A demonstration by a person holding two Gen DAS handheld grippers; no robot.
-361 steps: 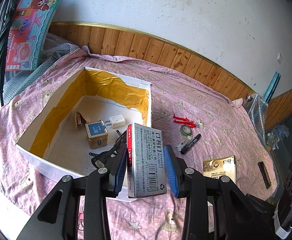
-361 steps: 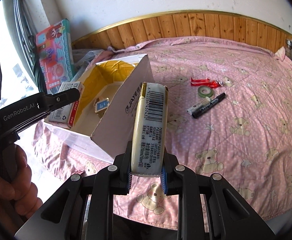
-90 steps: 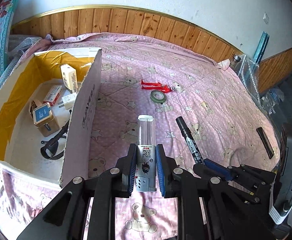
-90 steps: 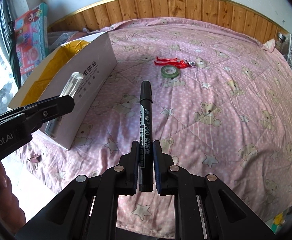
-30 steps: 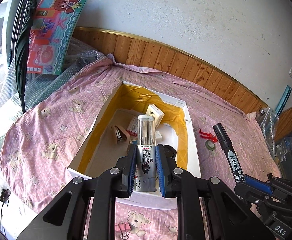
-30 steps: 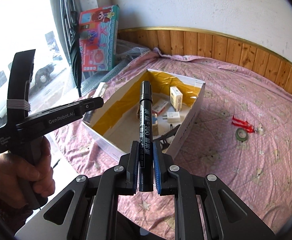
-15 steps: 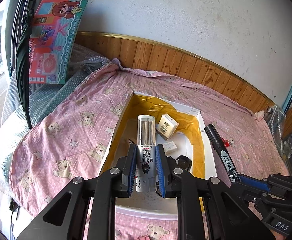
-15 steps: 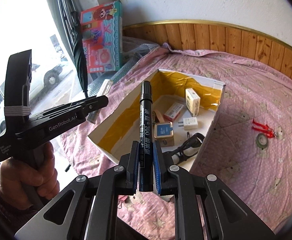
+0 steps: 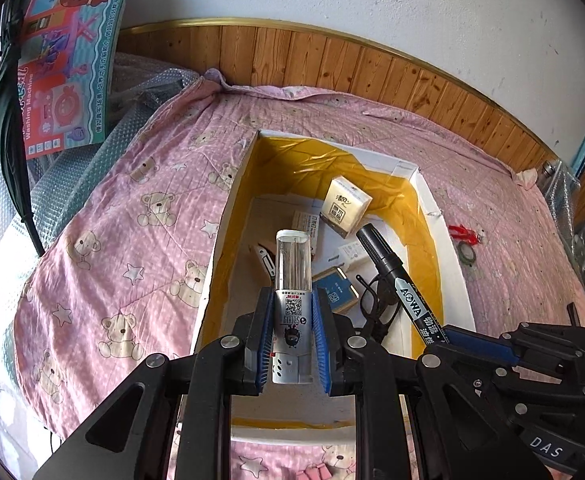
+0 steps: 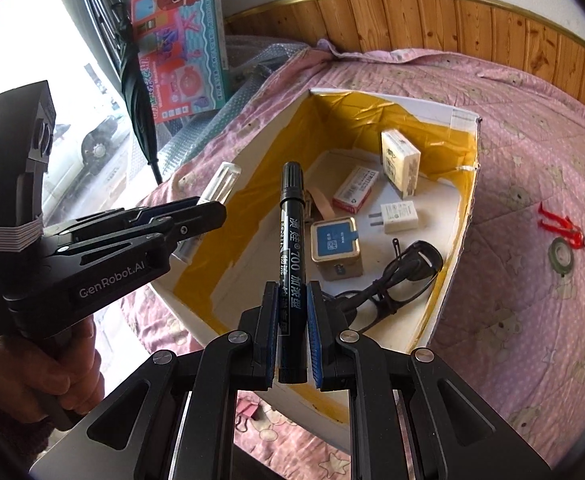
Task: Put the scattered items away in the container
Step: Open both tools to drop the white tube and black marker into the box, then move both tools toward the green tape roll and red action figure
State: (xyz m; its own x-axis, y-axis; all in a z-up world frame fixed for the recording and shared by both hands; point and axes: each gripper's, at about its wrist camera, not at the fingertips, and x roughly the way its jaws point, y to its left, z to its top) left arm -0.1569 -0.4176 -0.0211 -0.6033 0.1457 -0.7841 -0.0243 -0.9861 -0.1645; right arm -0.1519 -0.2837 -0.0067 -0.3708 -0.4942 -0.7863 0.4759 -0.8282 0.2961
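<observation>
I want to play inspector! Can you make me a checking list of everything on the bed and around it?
Surface: pink bear quilt.
Job's things: box holds tin, plug, two cartons and a pack; red clip and tape roll lie outside on the quilt.
Clutter: pink binder clip by the box.
Grippers: left gripper shut on clear tube; right gripper shut on marker; both above the box.
Cables: black strap in the box.
Surroundings: toy box, wood panelling, bubble wrap.

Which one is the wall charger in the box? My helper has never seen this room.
Find the open yellow-lined cardboard box on the pink bear-print quilt. On its floor, the charger lies beyond the blue-lidded tin. It is the only plain white block with two metal prongs.
</observation>
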